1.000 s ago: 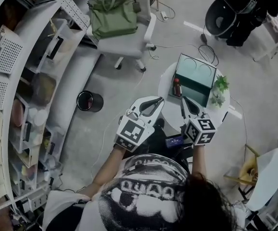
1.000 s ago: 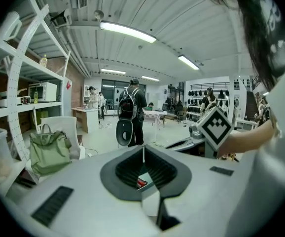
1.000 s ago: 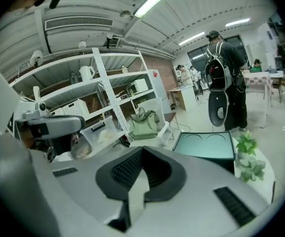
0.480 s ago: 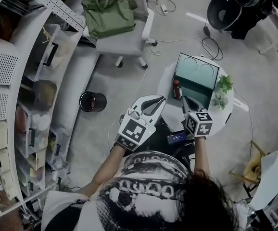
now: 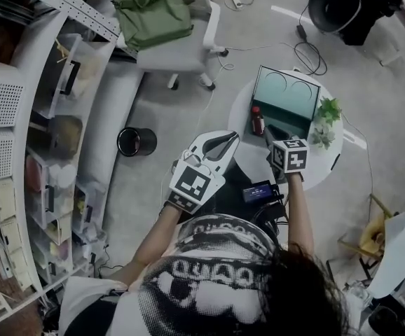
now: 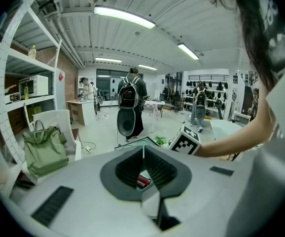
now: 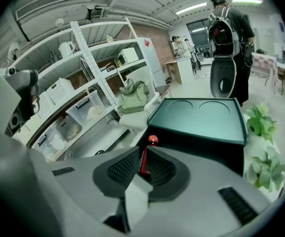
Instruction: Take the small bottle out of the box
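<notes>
The right claw (image 7: 143, 150) came down close to the bottle (image 5: 257, 121) and opened a crack with nothing in it, the left claw (image 6: 143, 148) stayed shut and empty, and the bottle stood on the table (image 5: 248, 154) just beside the box (image 5: 285, 94), so a grab looked next.

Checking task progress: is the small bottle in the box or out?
Out: small bottle stands upright on the table, beside the box.
</notes>
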Available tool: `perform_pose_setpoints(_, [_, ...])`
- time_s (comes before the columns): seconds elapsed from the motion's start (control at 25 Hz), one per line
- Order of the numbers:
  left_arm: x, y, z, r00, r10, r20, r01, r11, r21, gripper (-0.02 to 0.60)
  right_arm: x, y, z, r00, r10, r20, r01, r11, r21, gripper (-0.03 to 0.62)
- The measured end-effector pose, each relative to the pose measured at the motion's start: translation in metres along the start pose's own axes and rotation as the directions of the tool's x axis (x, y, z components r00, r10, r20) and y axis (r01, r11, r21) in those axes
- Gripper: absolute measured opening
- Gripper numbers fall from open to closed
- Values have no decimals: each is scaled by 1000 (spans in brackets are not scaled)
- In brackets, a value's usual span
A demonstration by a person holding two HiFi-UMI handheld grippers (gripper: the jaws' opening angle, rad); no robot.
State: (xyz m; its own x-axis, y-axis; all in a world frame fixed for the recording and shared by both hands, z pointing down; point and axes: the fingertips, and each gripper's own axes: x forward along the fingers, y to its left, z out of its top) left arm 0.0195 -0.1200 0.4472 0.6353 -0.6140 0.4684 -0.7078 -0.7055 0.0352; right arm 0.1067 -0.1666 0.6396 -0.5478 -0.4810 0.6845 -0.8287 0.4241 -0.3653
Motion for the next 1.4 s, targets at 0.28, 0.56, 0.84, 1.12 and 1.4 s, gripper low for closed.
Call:
perform_pose_setpoints(0.28, [1,6,4,1000,-5,-4,5,1000,16,18,30,-7,-7,990,45,-132,-49,999,-21,128])
perform_pose_setpoints(0.56, [1,18,8,999,-42,0,42,999,30,18,57,-5,-21,965,42,-260,-45,999,-9,197])
perform_pose_setpoints(0.84, [-4,46,8,999,-54,3,54,998,36,18,74,-9,-27,947,-32,-319,26,999,-22,218])
perform_pose_setpoints(1.12, [-11,76,4,998,-58,10,58,998,22,18,90,-14,-36,904,-110,-413,85,993,-79,237])
perform_pose_setpoints(1.4, [-10,94,5,997,-74,26,74,997,16,18,96,-36,-54,818,-239,-523,197,971,-136,299])
